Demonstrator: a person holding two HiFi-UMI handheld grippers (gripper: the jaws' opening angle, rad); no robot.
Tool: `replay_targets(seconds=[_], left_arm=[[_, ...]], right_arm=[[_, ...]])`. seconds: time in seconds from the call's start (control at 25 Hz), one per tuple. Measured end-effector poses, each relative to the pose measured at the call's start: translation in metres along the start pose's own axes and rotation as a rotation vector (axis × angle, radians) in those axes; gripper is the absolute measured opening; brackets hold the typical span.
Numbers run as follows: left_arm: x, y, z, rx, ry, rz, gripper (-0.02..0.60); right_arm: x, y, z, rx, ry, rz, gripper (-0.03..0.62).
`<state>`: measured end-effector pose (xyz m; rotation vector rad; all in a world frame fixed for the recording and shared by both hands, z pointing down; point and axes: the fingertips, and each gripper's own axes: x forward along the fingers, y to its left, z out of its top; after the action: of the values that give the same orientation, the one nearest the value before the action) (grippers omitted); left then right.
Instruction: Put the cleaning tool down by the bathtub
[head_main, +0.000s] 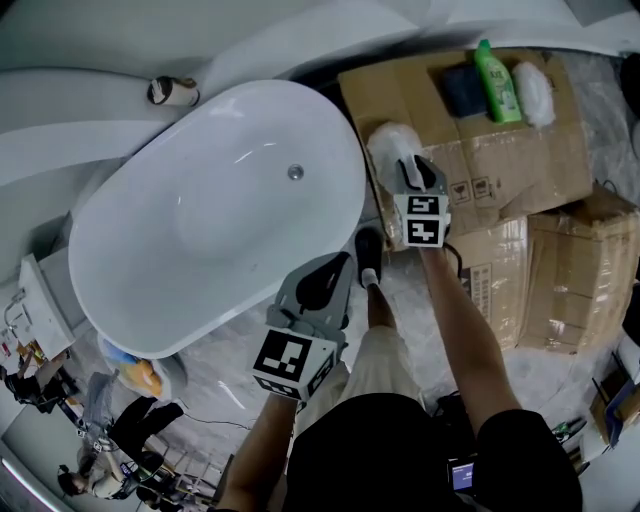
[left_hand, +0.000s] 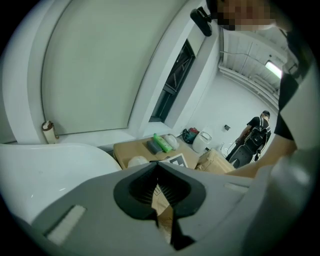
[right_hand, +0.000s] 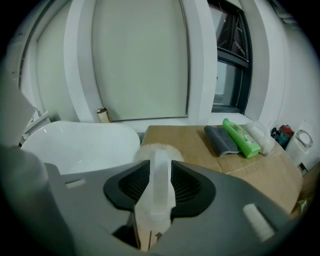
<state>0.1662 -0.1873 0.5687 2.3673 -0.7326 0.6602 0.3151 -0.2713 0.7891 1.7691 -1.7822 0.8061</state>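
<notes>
The step in hand is the setting-down itself. Right of centre in the head view, the right gripper (head_main: 408, 168) reaches over the near corner of a flat cardboard box (head_main: 500, 160) that lies just beside the right rim of the white bathtub (head_main: 200, 220). The cleaning tool (head_main: 388, 143), a white fluffy pad on a pale see-through handle, has its head on that corner of the box. In the right gripper view the handle runs straight up between the two dark ribbed jaws. They stand narrowly apart on either side of it, and they look slackened rather than clamped, so the tool seems to rest on the cardboard more than on the jaws. Further back on the box, in the upper right of the frame, lie a green bottle (head_main: 497, 82) and a dark folded cloth (head_main: 462, 88), well apart from the tool. The left gripper (head_main: 335, 265) hangs lower in the frame over the floor by the tub's rim, its jaws almost together with nothing between them; only cardboard shows through the slit. The task looks nearly done. The next move calls for drawing the right gripper straight back along the handle, without dragging the head off the box edge.
</notes>
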Motion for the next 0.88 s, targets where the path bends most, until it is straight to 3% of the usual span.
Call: replay_targets(seconds=[0.44,0.88], left_arm=[[-0.031,-0.013,0.003,0.03,-0.016,-0.009,-0.002],[-0.093,-0.025,0.011,0.093,-0.084,-0.047,-0.002]], right_arm=[[-0.051,0.009,0.024,-0.004,-0.057,-0.007,0.114],[-0.122,0.052,0.029,-0.024,-0.092,-0.028,0.114]])
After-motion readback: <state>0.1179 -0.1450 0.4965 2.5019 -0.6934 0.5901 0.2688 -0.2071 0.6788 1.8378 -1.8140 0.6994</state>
